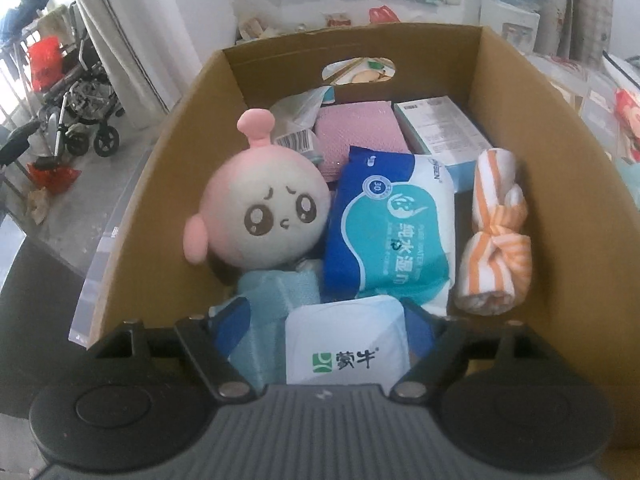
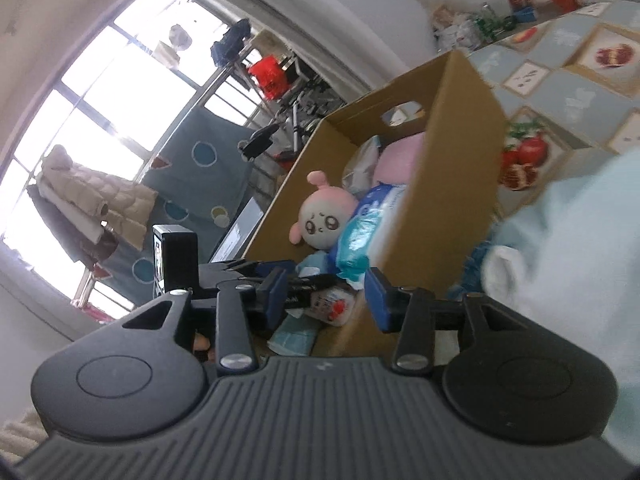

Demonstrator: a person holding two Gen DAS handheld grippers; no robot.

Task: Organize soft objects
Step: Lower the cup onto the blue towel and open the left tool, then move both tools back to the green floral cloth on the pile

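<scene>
**Left gripper over the box, white pouch between spread jaws; right gripper empty beside the box**

Left wrist view: left gripper (image 1: 326,328) points down into the cardboard box (image 1: 516,92). Jaws spread, white pouch (image 1: 346,344) with a green logo sits between them; blue pads don't look pressed on it, so I read it as let go or not yet gripped. No earlier frame to compare. Pouch looks like a soft pack: light, squashy, slick film, so grip across the flat middle, not a corner. Just left of it a light blue cloth (image 1: 276,292). Ahead: plush doll (image 1: 262,210) ahead-left, wet wipes pack (image 1: 390,232) dead ahead, orange striped towel (image 1: 494,256) ahead-right, knotted. Further in: pink cloth (image 1: 358,132), a white carton (image 1: 440,132). Box is crowded; little free floor for anything more.

Right wrist view: right gripper (image 2: 326,294) is outside the box, low, at the near corner. Jaws part open, nothing pinched. Beyond the fingertips lie a small printed packet (image 2: 332,304) and folded teal fabric (image 2: 294,338); can't tell if they're on the table or in the box. A pale blue soft mass (image 2: 572,248) fills the right, blurred, can't identify it. Box wall stands ahead-right and blocks a straight reach in.
</scene>
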